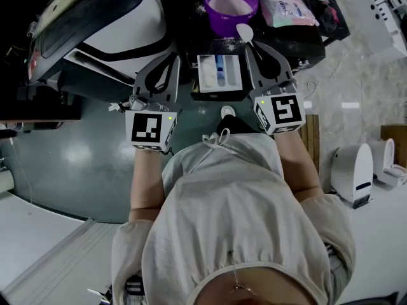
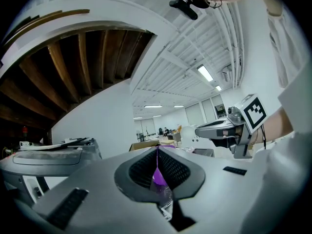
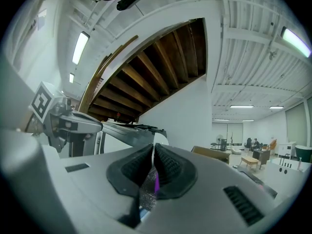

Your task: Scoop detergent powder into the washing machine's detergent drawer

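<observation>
A purple tub (image 1: 232,5) of white powder stands at the top of the head view. Below it the open detergent drawer (image 1: 219,72) shows white and blue compartments. My right gripper (image 1: 252,44) is shut on the handle of a white scoop (image 1: 244,32), whose bowl hangs between the tub and the drawer's right corner. The scoop bowl (image 2: 197,140) also shows in the left gripper view, in front of the right gripper. My left gripper (image 1: 173,56) is shut and empty, just left of the drawer. In their own views, the left gripper (image 2: 157,152) and right gripper (image 3: 153,150) have their jaws pressed together.
The white and black washing machine (image 1: 95,24) fills the upper left. A pink packet (image 1: 287,6) lies right of the tub on the dark counter. A white appliance (image 1: 356,170) stands on the floor at the right.
</observation>
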Available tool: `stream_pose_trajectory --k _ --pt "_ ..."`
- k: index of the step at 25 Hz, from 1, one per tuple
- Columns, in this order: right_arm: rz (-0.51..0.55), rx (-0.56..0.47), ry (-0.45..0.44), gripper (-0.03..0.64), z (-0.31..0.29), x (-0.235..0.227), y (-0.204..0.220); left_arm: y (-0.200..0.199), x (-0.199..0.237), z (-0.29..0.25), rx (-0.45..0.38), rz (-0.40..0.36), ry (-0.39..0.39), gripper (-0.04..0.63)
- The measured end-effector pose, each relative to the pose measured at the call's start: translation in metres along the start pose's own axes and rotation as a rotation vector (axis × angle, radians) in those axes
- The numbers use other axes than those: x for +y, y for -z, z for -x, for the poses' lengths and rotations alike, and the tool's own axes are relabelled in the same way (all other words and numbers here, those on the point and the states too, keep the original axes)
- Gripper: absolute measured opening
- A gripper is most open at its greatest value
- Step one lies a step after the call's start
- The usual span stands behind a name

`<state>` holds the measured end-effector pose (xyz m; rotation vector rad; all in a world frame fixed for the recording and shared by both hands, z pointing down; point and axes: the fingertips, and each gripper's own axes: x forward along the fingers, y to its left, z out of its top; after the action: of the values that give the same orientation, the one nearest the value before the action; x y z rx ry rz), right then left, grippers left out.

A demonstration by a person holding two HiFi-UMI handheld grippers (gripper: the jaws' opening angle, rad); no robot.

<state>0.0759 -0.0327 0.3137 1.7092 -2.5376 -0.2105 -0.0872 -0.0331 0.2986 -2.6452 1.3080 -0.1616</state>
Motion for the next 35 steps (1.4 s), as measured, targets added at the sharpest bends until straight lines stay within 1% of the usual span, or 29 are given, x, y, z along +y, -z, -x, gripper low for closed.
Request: stream_pose_trajectory --k 4,8,14,23,35 --pt "0.014 0.001 -0.005 0.009 -0.003 0.0 -0.001 -0.002 0.001 -0.002 0.002 0.016 0.0 0.023" --pt "0.029 -0.003 -0.012 0.008 -0.005 0.004 -0.003 -0.001 0.007 -0.003 0.005 -0.002 -0.002 0.023" --pt "0.052 0.003 -0.016 0.008 -0.007 0.006 -0.003 -0.001 0.01 -0.008 0.004 0.025 0.005 0.023" --pt "0.04 0.005 0.007 0.008 -0.012 0.001 -0.003 0.002 0.019 -0.009 0.011 0.05 0.007 0.023" --pt "0.01 -0.003 0.022 0.008 -0.019 0.0 -0.001 0.007 0.025 -0.01 0.022 0.051 0.014 0.023"
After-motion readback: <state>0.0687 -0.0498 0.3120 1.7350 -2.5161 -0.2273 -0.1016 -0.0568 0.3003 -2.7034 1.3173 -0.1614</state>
